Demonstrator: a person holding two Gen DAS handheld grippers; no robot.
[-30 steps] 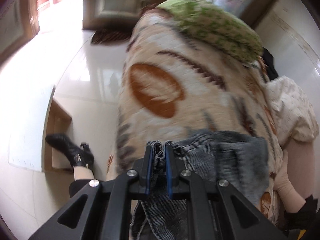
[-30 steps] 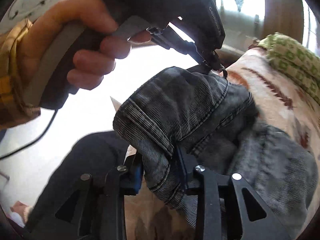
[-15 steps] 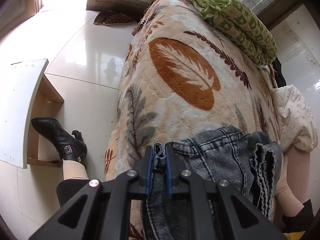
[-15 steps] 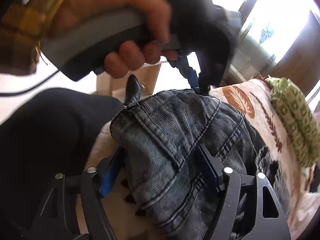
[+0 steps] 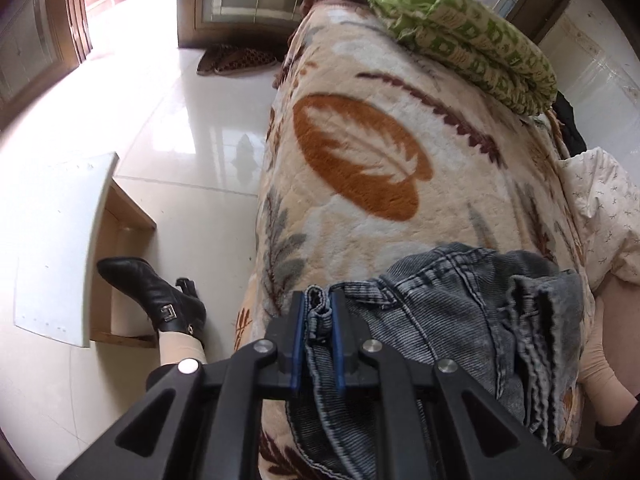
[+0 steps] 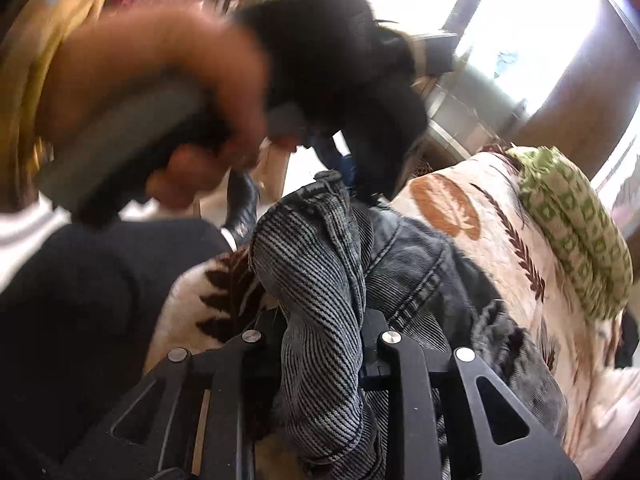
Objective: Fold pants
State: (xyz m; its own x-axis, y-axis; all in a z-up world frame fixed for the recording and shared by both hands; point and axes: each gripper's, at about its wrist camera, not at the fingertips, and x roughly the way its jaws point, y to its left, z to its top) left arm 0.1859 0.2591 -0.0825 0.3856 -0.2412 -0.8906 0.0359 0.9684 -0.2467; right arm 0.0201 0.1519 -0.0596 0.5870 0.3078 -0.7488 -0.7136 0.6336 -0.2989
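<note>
Your left gripper [image 5: 319, 316] clamps jeans [image 5: 460, 320] hem; right gripper [image 6: 320, 340] pinches thick bunched denim. Jeans lie at near end of blanket-covered bed [image 5: 360, 152]. Denim looks heavy, limp, grippy: hold stitched seams and hems, not loose single layers.

Daylight floods both views from behind the scene. In the left wrist view it pours through the open wooden doorway [image 5: 92, 12] and blows out the glossy white tiled floor [image 5: 192, 128] into glare with soft reflections. That view is sharp, with fisheye bending and dark corners. The right wrist view is motion-blurred: the bare hand gripping a grey handle [image 6: 160, 120] smears, and the bright window [image 6: 532, 28] is overexposed, silhouetting whatever is near it.
</note>
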